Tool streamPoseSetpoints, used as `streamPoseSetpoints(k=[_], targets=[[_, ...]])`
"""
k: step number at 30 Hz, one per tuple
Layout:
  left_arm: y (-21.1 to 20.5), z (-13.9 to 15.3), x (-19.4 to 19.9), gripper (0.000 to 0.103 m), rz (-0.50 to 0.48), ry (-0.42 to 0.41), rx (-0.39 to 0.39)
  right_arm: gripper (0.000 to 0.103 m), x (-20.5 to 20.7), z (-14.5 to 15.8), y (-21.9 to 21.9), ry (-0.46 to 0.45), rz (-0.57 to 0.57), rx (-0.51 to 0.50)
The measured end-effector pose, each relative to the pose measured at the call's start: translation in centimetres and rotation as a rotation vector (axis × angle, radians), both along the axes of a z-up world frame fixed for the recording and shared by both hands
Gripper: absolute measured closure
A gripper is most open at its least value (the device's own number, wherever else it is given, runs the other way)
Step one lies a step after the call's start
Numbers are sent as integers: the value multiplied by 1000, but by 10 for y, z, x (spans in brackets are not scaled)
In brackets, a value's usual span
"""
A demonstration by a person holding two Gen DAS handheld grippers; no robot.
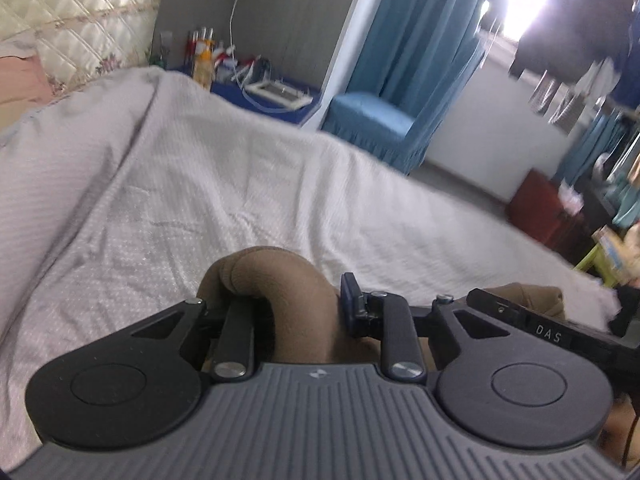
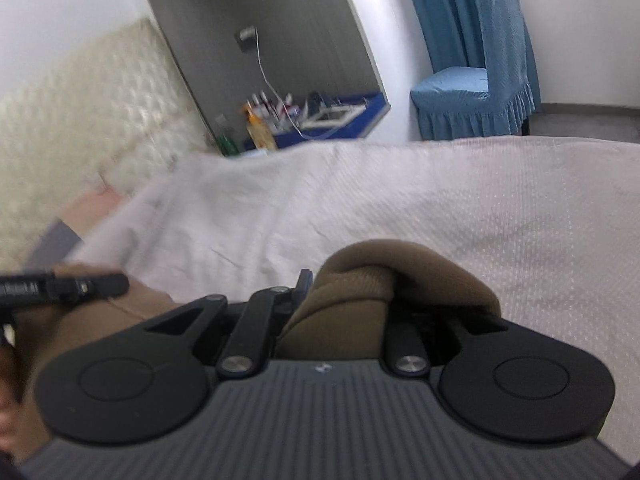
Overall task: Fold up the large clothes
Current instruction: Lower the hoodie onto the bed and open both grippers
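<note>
1. Between the fingers of the left gripper (image 1: 280, 300), in the left wrist view, a thick fold of brown garment (image 1: 276, 280) bulges up and curls over the left finger, which it hides. The blue-padded right finger (image 1: 351, 300) presses against the fabric's side, so the gripper is pinching the garment. More of the same brown cloth shows at the right edge, behind the black body of the right gripper (image 1: 560, 332), whose fingertips are out of this view.
2. Beyond the fabric lies the white dotted bedspread (image 1: 200, 168), rumpled into soft creases. A quilted cream headboard (image 1: 76, 12) stands at upper left, a blue-covered chair (image 1: 376, 124) sits past the bed's far edge, and a cluttered blue shelf (image 1: 260, 88) with bottles lies beside it.
3. Over in the right wrist view, the right gripper (image 2: 352, 296) clamps a bunched roll of the brown garment (image 2: 400, 276), which drapes over and hides the right finger; the left finger (image 2: 304, 280) touches the cloth's side.
4. At the left edge, part of the left gripper's black body crosses above more brown fabric. The bedspread (image 2: 440, 192), headboard (image 2: 80, 108), chair (image 2: 460, 100) and shelf (image 2: 320, 120) fill the background, blurred.
</note>
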State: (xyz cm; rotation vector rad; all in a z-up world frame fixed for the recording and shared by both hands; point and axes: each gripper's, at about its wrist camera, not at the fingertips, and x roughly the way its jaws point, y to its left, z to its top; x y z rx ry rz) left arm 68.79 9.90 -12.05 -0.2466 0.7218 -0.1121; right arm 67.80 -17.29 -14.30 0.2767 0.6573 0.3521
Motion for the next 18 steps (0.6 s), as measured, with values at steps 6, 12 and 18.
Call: streamPoseSetpoints(k=[6, 12, 18], targets=[[0, -33, 31, 75, 9, 79, 32, 84, 28, -27, 8, 101, -16, -30], [-2, -13, 15, 73, -47, 75, 49, 81, 23, -10, 3, 143, 2, -16], [5, 29, -29, 29, -104, 46, -1, 32, -2, 22, -12, 160, -32, 37]])
